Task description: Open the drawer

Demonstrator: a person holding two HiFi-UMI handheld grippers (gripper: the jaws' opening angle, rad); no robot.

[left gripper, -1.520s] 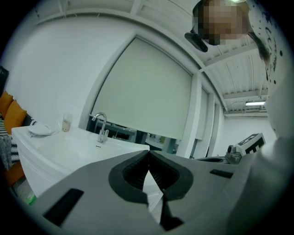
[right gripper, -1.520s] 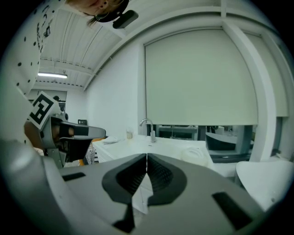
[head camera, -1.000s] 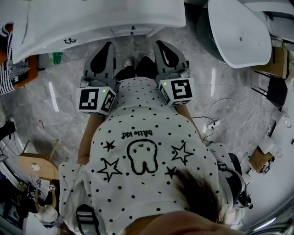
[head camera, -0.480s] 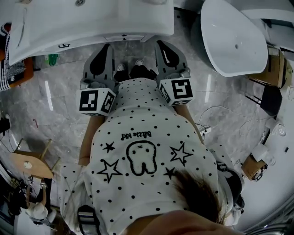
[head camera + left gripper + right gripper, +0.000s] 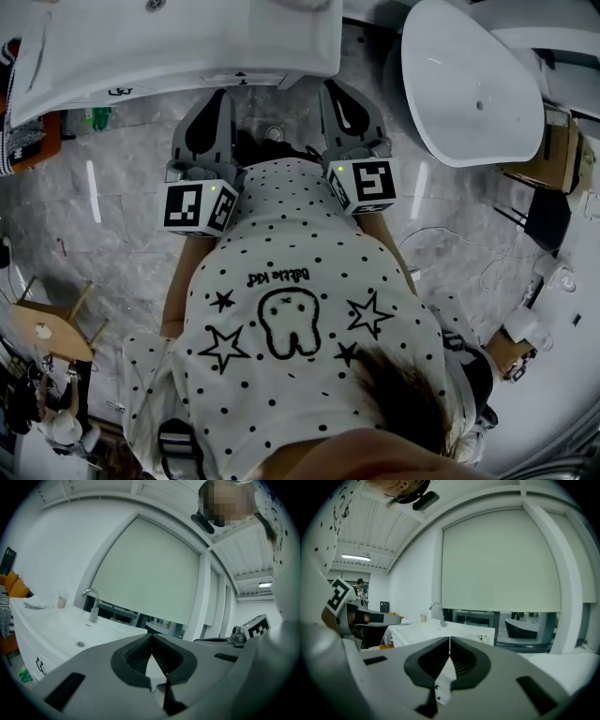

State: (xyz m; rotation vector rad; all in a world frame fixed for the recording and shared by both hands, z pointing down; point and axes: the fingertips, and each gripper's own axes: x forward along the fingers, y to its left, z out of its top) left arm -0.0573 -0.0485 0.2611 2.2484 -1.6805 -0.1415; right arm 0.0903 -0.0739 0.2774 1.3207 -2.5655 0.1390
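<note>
A white vanity (image 5: 187, 47) with a sink spans the top of the head view. Its drawer fronts face me, with small black handles (image 5: 242, 77) along the front edge. My left gripper (image 5: 220, 94) and right gripper (image 5: 330, 87) point at that front side by side, just short of it, both shut and empty. In the left gripper view the jaws (image 5: 151, 634) meet in front of the vanity top, faucet (image 5: 92, 604) and drain (image 5: 80, 644). In the right gripper view, drawer handles (image 5: 437, 686) show low through the gap below the shut right gripper (image 5: 449, 640).
A white freestanding bathtub (image 5: 473, 80) stands to the right of the vanity. A cardboard box (image 5: 562, 141) and cables (image 5: 441, 234) lie at the right, a wooden stool (image 5: 42, 333) at the lower left. The floor is grey marble.
The vanity has slid down the head view, closer to both grippers. Their tips now reach its front edge. Both stay shut.
</note>
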